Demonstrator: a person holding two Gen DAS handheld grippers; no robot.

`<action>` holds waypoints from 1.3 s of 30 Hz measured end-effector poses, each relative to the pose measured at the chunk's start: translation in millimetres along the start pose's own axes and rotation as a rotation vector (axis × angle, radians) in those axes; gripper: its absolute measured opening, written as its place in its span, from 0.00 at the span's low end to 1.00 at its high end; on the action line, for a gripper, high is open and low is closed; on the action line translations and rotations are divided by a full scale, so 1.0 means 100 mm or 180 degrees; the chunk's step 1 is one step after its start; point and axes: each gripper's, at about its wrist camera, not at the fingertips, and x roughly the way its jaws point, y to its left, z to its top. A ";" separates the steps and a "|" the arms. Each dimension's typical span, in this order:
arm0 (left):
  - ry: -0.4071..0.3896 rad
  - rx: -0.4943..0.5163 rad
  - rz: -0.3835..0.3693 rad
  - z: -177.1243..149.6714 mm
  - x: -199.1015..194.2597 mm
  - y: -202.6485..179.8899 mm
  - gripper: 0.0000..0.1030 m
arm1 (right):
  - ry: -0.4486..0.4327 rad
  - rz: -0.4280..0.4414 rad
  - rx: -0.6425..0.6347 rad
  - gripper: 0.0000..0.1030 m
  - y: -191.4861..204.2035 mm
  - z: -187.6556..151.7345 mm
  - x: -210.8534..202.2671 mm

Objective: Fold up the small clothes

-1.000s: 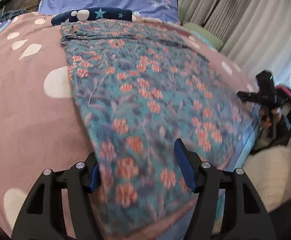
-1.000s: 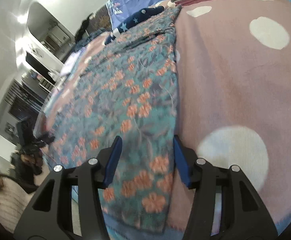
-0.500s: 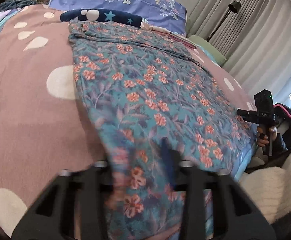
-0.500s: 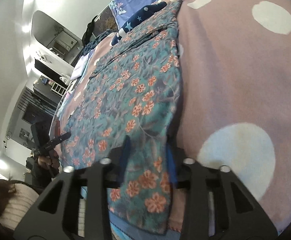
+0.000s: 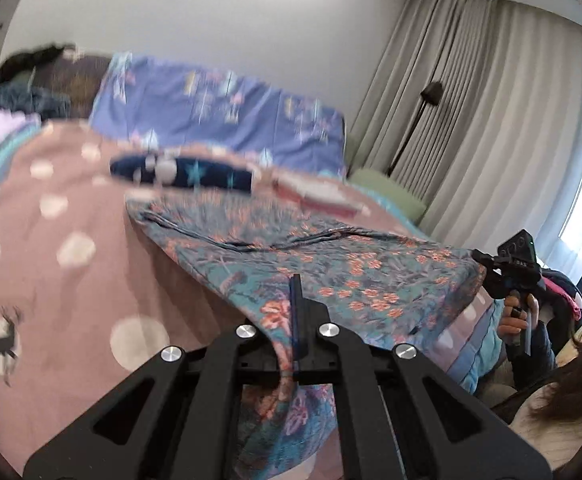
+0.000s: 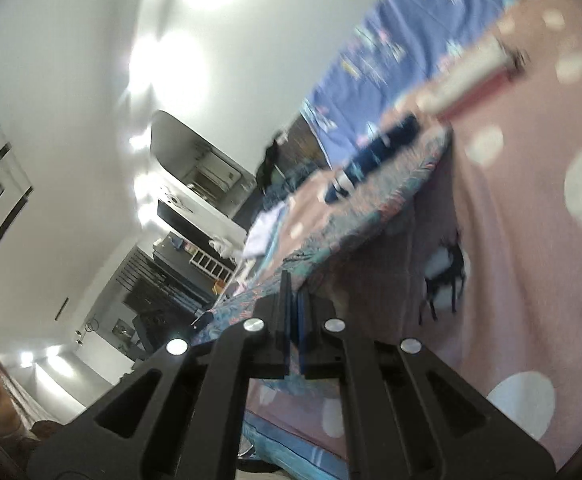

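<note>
Floral cloth (image 5: pixel 331 272) is pinched at its near edge between the closed jaws of the left gripper (image 5: pixel 294 320) and right gripper (image 6: pixel 291 312), raised off the pink bedspread (image 5: pixel 51 280).

matt floral cloth garment (image 5: pixel 355 276), fleecy bedspread (image 5: pixel 71 280)

I get the left wrist view looking close along its fingers up the bed (image 5: pixel 51 248) toward the pillow (image 5: pixel 219 116) and curtains (image 5: pixel 491 120), the right wrist view rolled sideways toward the far wall; both share the floral cloth (image 5: pixel 331 264).
</note>
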 end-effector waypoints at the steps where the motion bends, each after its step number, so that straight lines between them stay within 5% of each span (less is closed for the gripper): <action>1: -0.0080 0.0015 -0.0021 0.02 -0.11 -0.05 0.02 | -0.0056 0.0036 -0.0080 0.02 0.10 0.00 -0.11; 5: -0.0283 0.0105 -0.0092 -0.02 -0.51 -0.31 0.03 | -0.0291 -0.0005 -0.0401 0.02 0.38 -0.06 -0.62; 9: -0.0228 0.0117 -0.0149 -0.12 -0.47 -0.40 0.03 | -0.0350 -0.0278 -0.0488 0.03 0.36 -0.15 -0.82; 15: 0.0172 -0.0048 -0.0041 -0.10 0.20 -0.09 0.03 | -0.0114 -0.0563 0.0016 0.03 -0.29 0.08 -0.20; 23: 0.0432 -0.0201 0.0276 0.46 1.24 0.65 0.04 | 0.0028 -0.0994 0.0086 0.03 -0.94 0.85 0.82; 28: 0.0953 -0.0577 0.0553 0.17 2.02 1.18 0.04 | 0.0396 -0.1393 0.0410 0.07 -1.51 0.84 1.37; 34: 0.0869 -0.0893 0.0346 -0.02 1.92 1.33 0.21 | 0.0524 -0.1273 0.0477 0.12 -1.59 0.65 1.25; 39: 0.0909 -0.0700 0.0284 -0.07 1.69 1.15 0.22 | 0.0670 -0.1316 0.0163 0.12 -1.33 0.53 1.08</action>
